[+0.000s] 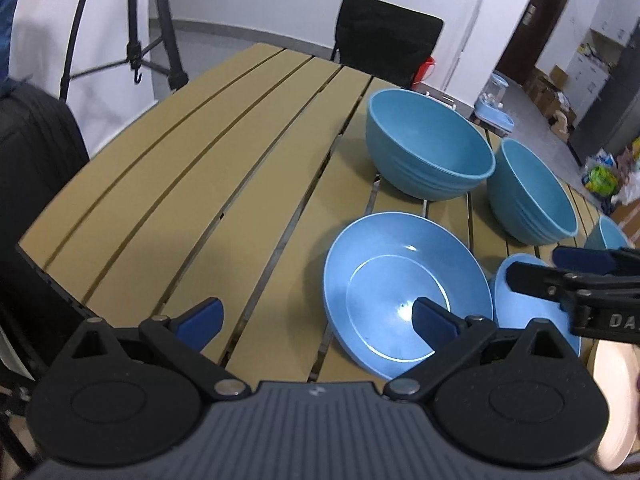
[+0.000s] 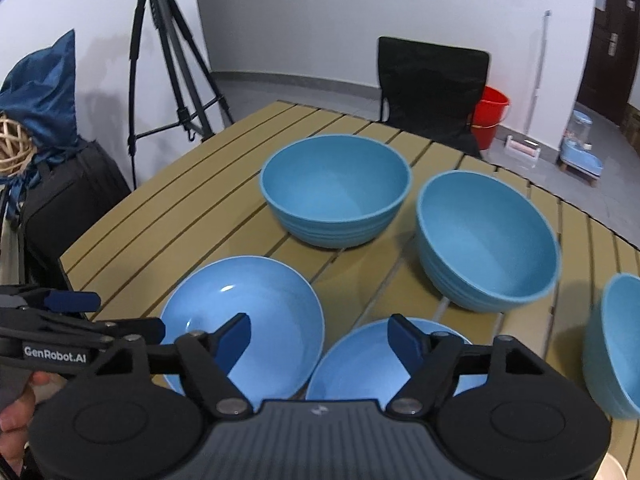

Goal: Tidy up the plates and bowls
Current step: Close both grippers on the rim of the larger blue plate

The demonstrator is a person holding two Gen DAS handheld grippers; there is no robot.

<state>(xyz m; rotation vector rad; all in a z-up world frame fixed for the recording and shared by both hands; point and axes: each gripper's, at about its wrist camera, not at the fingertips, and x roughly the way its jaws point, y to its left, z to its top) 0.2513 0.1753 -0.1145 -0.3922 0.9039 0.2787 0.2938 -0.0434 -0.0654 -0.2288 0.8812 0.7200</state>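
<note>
Biggest stuff first: the slatted worktop (image 2: 200,184) is carrying everything. Two deep blue bowls are sitting upright, mouths up, toward the far edge: the far bowl (image 2: 336,192) and the right bowl (image 2: 486,240), just beside each other, can't tell if the rims are touching. A third bowl (image 2: 616,344) is peeking in at the right edge, half cut off.

Nearer the front edge two shallow blue plates are lying flat, face up: the left plate (image 2: 244,320) and the near plate (image 2: 360,364), rims very close or maybe overlapping, tbh can't tell. All round, so no long axis, they're just opening upward.

Handling guess: looking like matte plastic or melamine, so prob light, stiff, a bit slick. I'm thinking pinch the rim, one pad inside and one outside; the bowl walls are too wide to span. Plates are sitting low, so getting a pad under the lip is going to be the fiddly bit.

Left tool (image 1: 318,318) is gaping wide, holding nothing, right pad hovering over the left plate. Right tool (image 2: 320,340) is also spread wide and empty, hanging over both plates.
</note>
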